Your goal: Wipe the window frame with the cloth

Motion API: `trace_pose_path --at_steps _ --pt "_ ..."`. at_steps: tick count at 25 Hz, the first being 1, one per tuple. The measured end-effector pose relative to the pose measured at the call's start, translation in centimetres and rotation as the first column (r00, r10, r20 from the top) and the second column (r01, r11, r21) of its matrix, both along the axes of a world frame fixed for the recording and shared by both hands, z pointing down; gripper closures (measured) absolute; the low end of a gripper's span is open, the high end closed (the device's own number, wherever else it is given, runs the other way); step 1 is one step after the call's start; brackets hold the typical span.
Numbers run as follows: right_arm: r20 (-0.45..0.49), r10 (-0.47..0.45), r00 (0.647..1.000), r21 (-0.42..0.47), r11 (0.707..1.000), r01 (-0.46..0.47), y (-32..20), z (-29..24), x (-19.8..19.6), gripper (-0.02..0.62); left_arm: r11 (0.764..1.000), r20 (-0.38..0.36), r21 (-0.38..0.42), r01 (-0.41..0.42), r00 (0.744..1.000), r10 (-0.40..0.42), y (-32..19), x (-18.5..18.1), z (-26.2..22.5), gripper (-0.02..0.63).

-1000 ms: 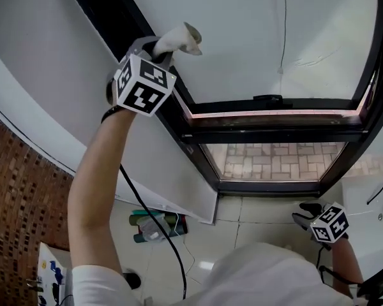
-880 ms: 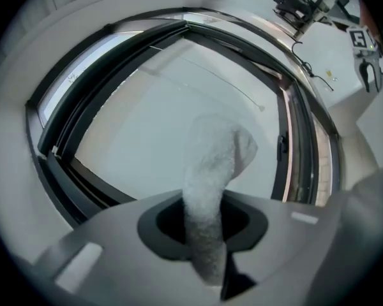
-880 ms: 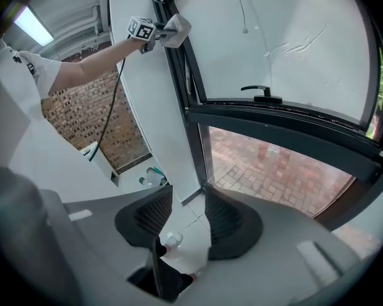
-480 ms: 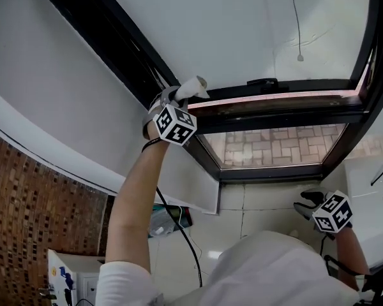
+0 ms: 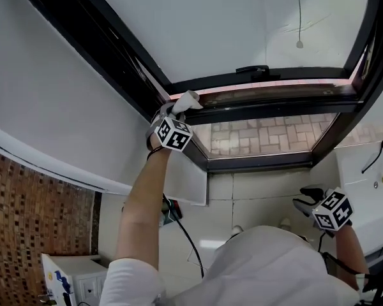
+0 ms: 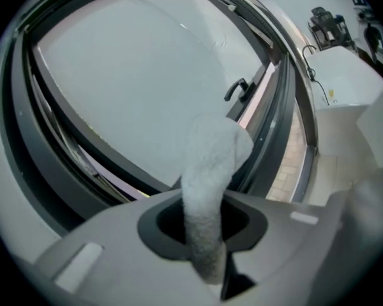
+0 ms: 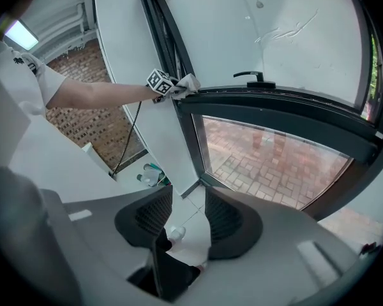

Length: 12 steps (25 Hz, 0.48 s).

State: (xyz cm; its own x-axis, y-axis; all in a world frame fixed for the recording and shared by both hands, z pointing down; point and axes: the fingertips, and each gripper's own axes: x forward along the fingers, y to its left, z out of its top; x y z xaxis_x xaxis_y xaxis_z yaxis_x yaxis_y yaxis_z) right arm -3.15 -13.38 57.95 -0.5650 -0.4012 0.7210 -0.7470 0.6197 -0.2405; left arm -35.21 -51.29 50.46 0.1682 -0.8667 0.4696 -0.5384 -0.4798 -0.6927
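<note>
White fluffy cloth (image 5: 186, 99) clamped in my left gripper (image 5: 175, 111) meets the black window frame (image 5: 262, 112); my right gripper (image 7: 188, 212) gapes empty.

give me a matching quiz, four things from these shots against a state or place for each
Things:
1 cloth
2 right gripper
3 window handle
4 window frame

States or places:
a jaws apart, nothing between them
b dark bars around the glass
c pinched in the jaws of the left gripper
d small black lever on the sash

Pairs: 1-c, 2-a, 3-d, 4-b
</note>
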Motion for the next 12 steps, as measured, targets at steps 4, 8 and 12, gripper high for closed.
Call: trace_pose_path --at_steps 4,8,12 --pt "-0.003 0.006 1.0 -0.004 1.0 -0.006 0.0 0.2 -0.2 0.433 0.999 -0.089 -0.039 0.009 0.996 -0.013 0.2 -0.4 1.2 0.512" --pt "0.005 0.003 1.0 -0.001 1.0 -0.003 -0.1 0.1 -0.8 0.433 0.998 -0.087 -0.061 -0.028 0.996 0.022 1.1 0.1 2.0 0.512" --pt "0.01 -0.006 1.0 0.0 1.0 0.006 -0.2 0.1 -1.3 0.433 0.995 -0.069 -0.085 -0.061 0.996 0.055 1.6 0.4 2.5 0.512"
